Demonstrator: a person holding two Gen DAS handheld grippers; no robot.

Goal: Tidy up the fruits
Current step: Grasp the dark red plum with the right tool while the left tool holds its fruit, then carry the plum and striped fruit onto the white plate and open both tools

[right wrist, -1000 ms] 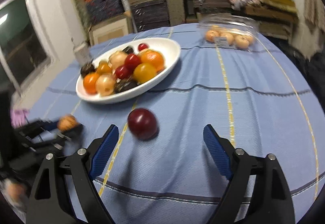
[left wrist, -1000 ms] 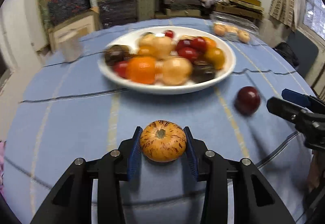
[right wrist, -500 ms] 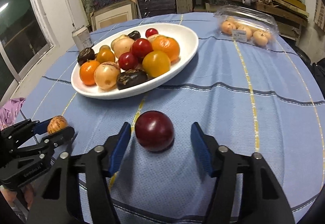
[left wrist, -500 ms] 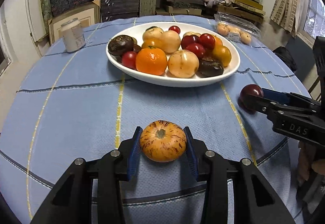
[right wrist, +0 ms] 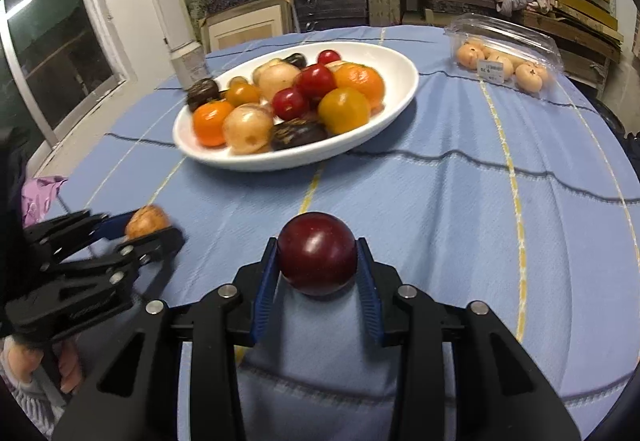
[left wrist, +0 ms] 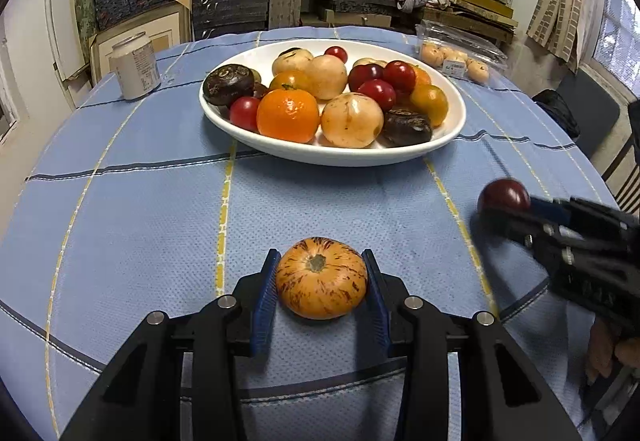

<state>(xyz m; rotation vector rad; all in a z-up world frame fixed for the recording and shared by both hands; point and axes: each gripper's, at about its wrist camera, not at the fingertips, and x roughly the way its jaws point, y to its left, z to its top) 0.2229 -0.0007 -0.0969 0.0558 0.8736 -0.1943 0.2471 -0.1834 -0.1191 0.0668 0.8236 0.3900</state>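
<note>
Left wrist view: left tongs closed on a streaked orange fruit, both blue pads pressed to its sides, stem end facing up, fruit low over the blue striped cloth of the bench. Beyond it a white oval plate heaped with mixed fruit: oranges, red plums, pale round ones, dark brown ones. Tin can stands at far left of the bench; clear clamshell box of pale fruit at far right, apart from the plate. Right tongs enter from the right edge, blurred, with a dark red plum at their tips. Right wrist view: right tongs have just been closing and now grip the plum, pads touching both sides, near side of the bench, well short of the plate. Left tongs at lower left, blurred, holding the streaked fruit; fingers of a hand show beneath them
</note>
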